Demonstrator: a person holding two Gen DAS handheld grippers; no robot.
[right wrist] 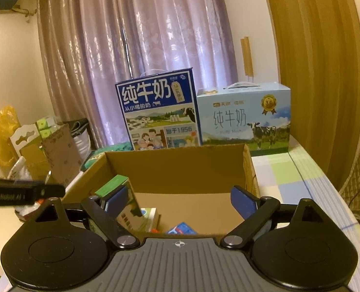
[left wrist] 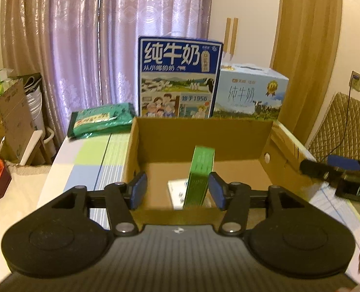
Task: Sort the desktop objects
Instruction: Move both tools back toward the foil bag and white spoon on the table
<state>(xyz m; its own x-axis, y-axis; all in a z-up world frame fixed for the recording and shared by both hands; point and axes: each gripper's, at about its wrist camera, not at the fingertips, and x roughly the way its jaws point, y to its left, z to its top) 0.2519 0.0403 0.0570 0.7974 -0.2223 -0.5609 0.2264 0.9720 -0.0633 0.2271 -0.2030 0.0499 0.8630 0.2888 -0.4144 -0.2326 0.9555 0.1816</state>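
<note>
Your left fingers (left wrist: 177, 191) are spread, pinching nothing; the green carton (left wrist: 199, 177) stands tilted between them inside the cardboard box (left wrist: 204, 133), centre of frame, right pad just beside it, contact unclear. Your right fingers (right wrist: 180, 200) are spread too and empty, over the box's near edge. In the right view the carton (right wrist: 121, 194) sits lower left, partly behind the left pad. More small packs (right wrist: 181, 228) lie on the box floor. Two milk cases (right wrist: 160, 112) stand behind the box on the bench (right wrist: 289, 177).

Left gripper (left wrist: 177, 191), jaws spread, above an open cardboard box (left wrist: 202, 136). A green carton (left wrist: 199, 177) stands upright inside, touching the right blue pad (left wrist: 216, 191). Two milk cases (left wrist: 180, 77) stand behind
</note>
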